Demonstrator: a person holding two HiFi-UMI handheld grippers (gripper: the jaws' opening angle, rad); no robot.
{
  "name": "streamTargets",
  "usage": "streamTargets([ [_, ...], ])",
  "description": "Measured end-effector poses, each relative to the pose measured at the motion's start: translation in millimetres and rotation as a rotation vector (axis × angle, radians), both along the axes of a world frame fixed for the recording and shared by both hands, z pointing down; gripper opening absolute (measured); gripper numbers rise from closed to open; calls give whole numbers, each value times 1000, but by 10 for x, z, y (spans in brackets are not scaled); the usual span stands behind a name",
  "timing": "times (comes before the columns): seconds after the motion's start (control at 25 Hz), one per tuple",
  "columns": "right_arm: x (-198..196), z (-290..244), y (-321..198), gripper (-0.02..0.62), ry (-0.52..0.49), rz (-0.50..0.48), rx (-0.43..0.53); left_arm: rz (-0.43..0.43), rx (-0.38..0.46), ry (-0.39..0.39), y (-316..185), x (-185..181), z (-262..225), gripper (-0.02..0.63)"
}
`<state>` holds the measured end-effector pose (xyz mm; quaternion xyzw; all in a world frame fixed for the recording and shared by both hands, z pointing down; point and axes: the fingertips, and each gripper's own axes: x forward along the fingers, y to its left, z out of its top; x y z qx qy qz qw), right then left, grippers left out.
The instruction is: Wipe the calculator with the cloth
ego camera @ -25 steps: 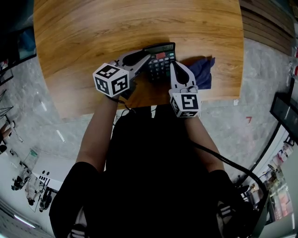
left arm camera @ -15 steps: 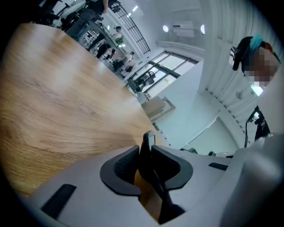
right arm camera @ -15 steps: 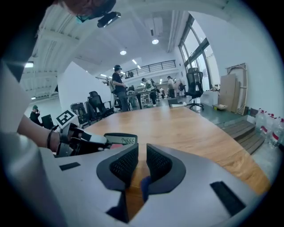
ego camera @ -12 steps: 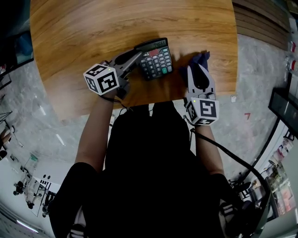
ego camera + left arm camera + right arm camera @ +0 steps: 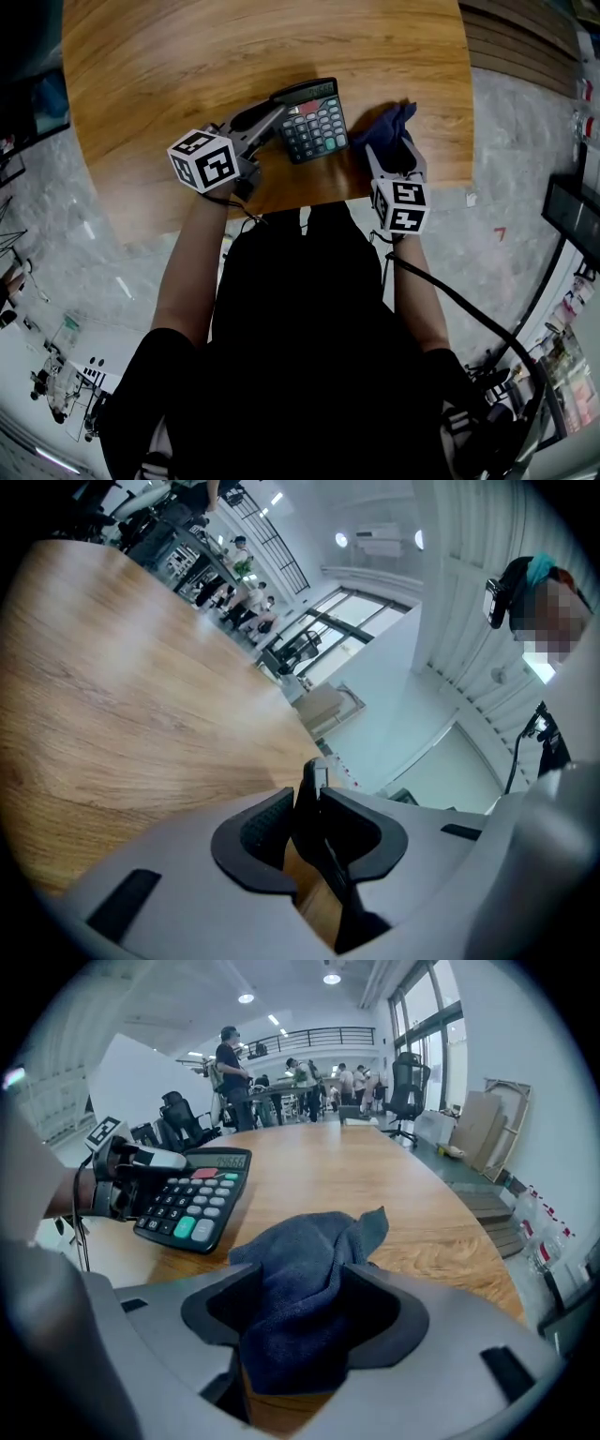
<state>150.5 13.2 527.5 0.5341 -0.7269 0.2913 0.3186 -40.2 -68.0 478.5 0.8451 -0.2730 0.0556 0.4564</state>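
A dark calculator [image 5: 314, 122] with grey keys and a teal one lies on the wooden table [image 5: 234, 47] near its front edge. My left gripper [image 5: 274, 106] is shut on the calculator's thin far-left edge [image 5: 309, 799]; the right gripper view shows that grip from the side, with the calculator [image 5: 192, 1206] tilted up a little. Just to the calculator's right is a crumpled dark blue cloth [image 5: 384, 127]. My right gripper [image 5: 389, 150] points steeply down at it. Its jaws have just been opening and stand wide, with the cloth [image 5: 300, 1279] bunched between them.
The table's front edge [image 5: 309, 202] runs just below both grippers, and its right edge [image 5: 469, 112] is close beyond the cloth. Grey floor surrounds the table. A black cable [image 5: 469, 314] trails from my right gripper. People and office chairs stand far off.
My right gripper left the calculator's keys, moved right to the cloth and went from shut to wide open around it. The left gripper stays on the calculator, almost still.
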Motion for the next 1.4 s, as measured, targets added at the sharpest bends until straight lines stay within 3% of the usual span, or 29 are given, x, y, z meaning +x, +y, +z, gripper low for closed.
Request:
streamTargets([
  [0.24,17,32,0,219,76,-23,46,15,24,-14,101,21,-28,94],
  [0.32,11,-12,-1,125,100,-30,74,15,32,-14,139,39,-53,94],
  [0.4,-3,-53,-39,100,110,-37,103,16,41,-20,139,67,-64,94],
  [0.72,-241,-476,-347,81,40,-68,270,-7,42,-13,80,41,-21,94],
  [1.08,-755,-921,-775,80,-34,-311,391,-47,75,-27,-104,28,-71,94],
  [1.4,-1421,-805,-605,80,-119,-547,265,-90,75,-9,-284,-14,-72,94],
])
